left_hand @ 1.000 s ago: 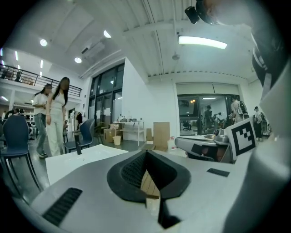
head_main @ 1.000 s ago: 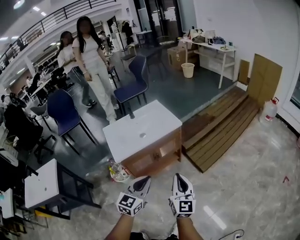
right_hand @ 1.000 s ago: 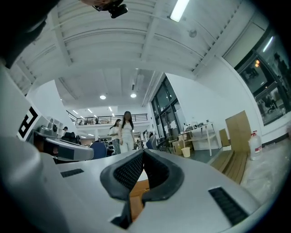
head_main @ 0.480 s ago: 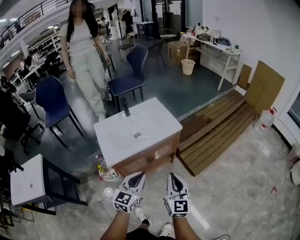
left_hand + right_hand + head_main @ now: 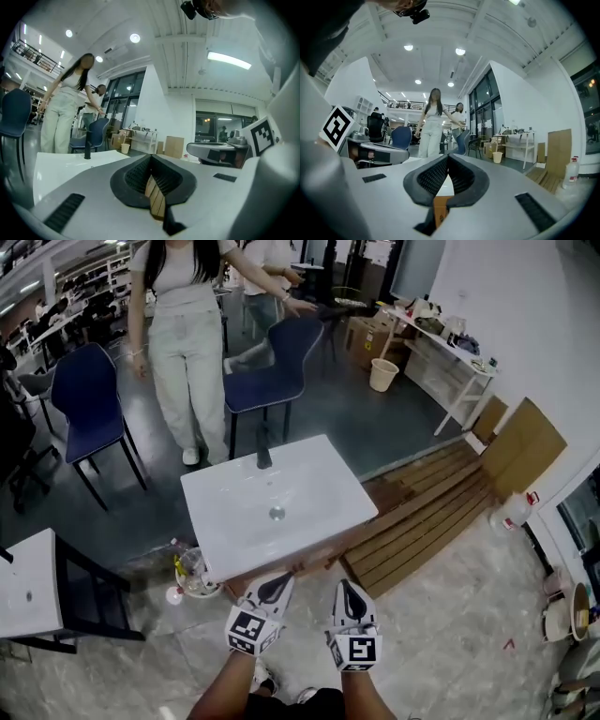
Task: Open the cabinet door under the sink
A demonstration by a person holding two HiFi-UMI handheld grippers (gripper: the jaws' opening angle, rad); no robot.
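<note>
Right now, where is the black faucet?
Head view: the black faucet stands midway along the far edge of the white sink top, beyond the drain, with a blue chair just behind.

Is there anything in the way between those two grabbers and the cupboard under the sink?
Nothing visible: the left gripper and right gripper face the cabinet front directly. The floor clutter lies beside the cabinet, off their path.

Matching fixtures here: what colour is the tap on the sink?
The tap is black, clearest in the head view.
</note>
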